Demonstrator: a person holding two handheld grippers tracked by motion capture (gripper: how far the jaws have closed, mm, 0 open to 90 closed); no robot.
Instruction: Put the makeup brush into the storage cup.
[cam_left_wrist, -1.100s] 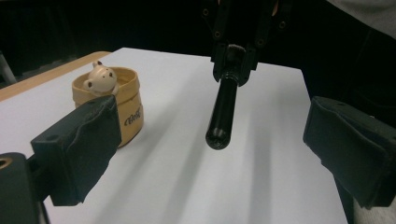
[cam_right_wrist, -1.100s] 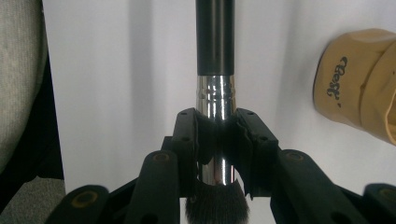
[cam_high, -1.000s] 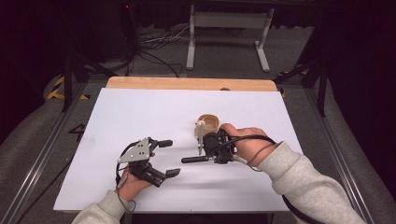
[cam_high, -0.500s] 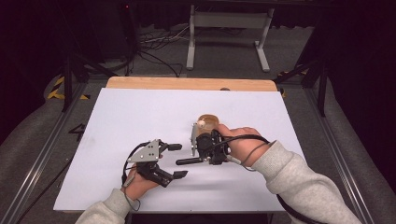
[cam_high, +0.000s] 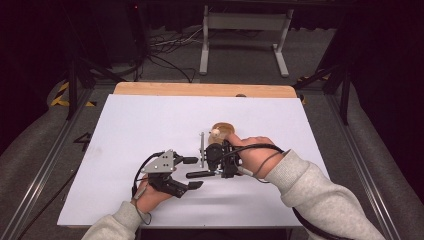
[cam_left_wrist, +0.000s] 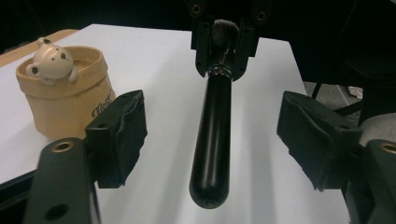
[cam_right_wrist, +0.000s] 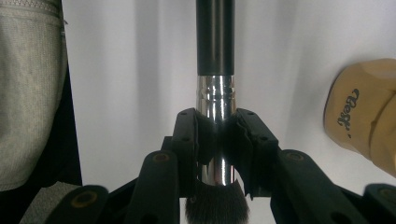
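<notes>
In the left gripper view the two black foam-faced pads (cam_left_wrist: 119, 135) of the left gripper (cam_left_wrist: 210, 140) stand at lower left and lower right of the frame, and the rounded butt of the makeup brush (cam_left_wrist: 212, 140) hangs in the gap between them, touching neither. The jaws are unclenched but have just been closing in, with the handle between them and nothing yet pinched. The handle's long axis runs straight away from the camera, up the middle of the frame — so the jaws already straddle it crosswise, and I judge that the coming move is a squeeze rather than a reach.

The handle is glossy black, smooth and round, slightly tapered, likely slippery under foam. Farther up it meets a bright chrome ferrule, and there the right gripper (cam_left_wrist: 224, 44) is clenched on it, dark bristles just showing behind its jaws. In the right gripper view the same clamp shows close: the right gripper's (cam_right_wrist: 219, 144) pads pinch the ferrule at centre, soft bristles fan out at the bottom edge, and the black handle leaves at the top.

From the high view the brush (cam_high: 200, 174) lies level, just right of the left gripper (cam_high: 192, 172) at lower centre, the right gripper (cam_high: 212, 165) touching it from the right. Beyond, at upper left of the left gripper view, stands a tan paper-like cup (cam_left_wrist: 65, 93) with a small cream bear figure on its rim — near the brush, apart from it, on the white table (cam_high: 150, 115).
</notes>
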